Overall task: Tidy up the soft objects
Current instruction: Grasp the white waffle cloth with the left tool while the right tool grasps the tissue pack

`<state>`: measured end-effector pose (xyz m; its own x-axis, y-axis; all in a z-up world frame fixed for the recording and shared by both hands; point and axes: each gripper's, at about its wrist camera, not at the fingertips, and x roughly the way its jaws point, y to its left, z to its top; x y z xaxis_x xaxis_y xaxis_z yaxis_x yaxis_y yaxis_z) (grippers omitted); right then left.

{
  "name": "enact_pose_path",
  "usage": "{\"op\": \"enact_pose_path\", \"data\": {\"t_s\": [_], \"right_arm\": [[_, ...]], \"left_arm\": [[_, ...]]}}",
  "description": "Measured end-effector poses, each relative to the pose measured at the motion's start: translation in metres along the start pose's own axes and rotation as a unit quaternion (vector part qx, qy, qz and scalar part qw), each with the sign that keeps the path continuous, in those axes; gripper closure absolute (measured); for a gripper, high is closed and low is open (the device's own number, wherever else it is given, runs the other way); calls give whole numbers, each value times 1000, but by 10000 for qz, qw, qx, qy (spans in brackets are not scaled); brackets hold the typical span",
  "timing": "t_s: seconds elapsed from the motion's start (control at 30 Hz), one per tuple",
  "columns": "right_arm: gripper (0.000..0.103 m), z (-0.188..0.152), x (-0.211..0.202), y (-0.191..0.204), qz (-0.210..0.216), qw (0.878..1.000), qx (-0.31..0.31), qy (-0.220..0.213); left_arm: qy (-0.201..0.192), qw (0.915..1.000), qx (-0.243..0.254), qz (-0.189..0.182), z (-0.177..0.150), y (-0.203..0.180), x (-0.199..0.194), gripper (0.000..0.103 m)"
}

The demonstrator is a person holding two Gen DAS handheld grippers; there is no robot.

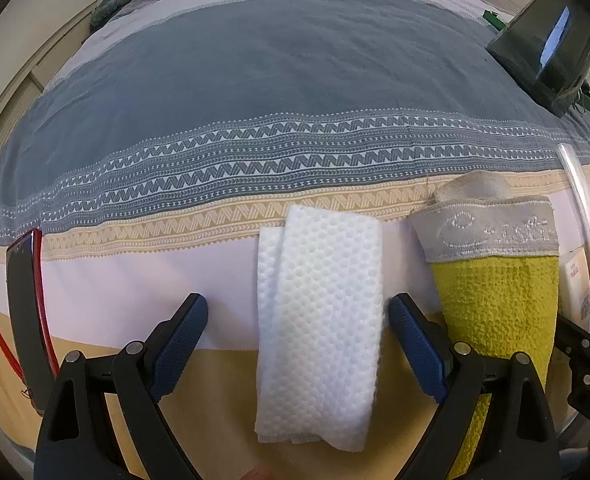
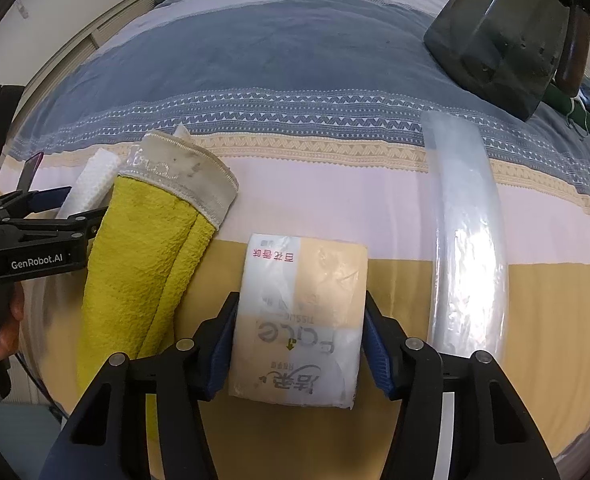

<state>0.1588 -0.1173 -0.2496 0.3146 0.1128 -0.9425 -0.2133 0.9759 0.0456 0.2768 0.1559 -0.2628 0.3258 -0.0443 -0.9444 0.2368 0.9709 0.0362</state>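
Roughly, by item:

Left tongs [image 1: 297, 320]: stood wide apart around the white cloth [image 1: 319, 312], low in the middle of the left wrist view, neither pad touching it. Closing from there could have pinched only the top fold and left the loose under-layer trailing.

Right tongs [image 2: 299, 344]: blue pads sat against both sides of the tissue pack [image 2: 299, 320], low centre of the right wrist view, so they looked clamped on it. Its slick wrapper could have let the pack slip out or buckle under a harder squeeze.

Yellow towel [image 2: 147, 264]: lay rolled between cloth and pack, left of centre in the right view. Either tongs swinging sideways could have caught it and unrolled it.

Plastic roll [image 2: 467, 240]: lay just right of the pack; a wide lift could have nudged it across the bed [image 1: 255, 60].

Phone [image 1: 25, 312]: at the left edge of the left view, near the left pad, liable to be knocked.

Dark case [image 2: 503, 40]: upper right, well apart, little risk.
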Motion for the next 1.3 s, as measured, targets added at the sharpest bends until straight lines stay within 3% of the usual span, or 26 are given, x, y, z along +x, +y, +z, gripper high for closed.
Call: {"op": "enact_pose_path", "data": {"t_s": [0.23,0.33,0.6,0.83,0.97,1.3], "right_arm": [[49,0,2,4,-94,9999,-114,18],[49,0,2,5,-75,9999,-96,6],[50,-1,-1,0,-3,10000,-92,-22],[51,-3,-3,1,-17,9999,-157,-64],[52,-3,-4,1,-1,9998,-193,-84],[54,-4,-8,6,-81,9992,-334,-195]], "left_arm": [[-50,9999,104,61,3,-11,-2,17],[-84,9998,175,73,3,-16,-3,23],[-168,9995,248,-64,7,-33,-9,50],[-200,9992,344,-45,7,-44,-14,62],[-200,9990,404,-12,7,-54,-17,82],[-238,9986,457,89,0,-52,-16,89]]}}
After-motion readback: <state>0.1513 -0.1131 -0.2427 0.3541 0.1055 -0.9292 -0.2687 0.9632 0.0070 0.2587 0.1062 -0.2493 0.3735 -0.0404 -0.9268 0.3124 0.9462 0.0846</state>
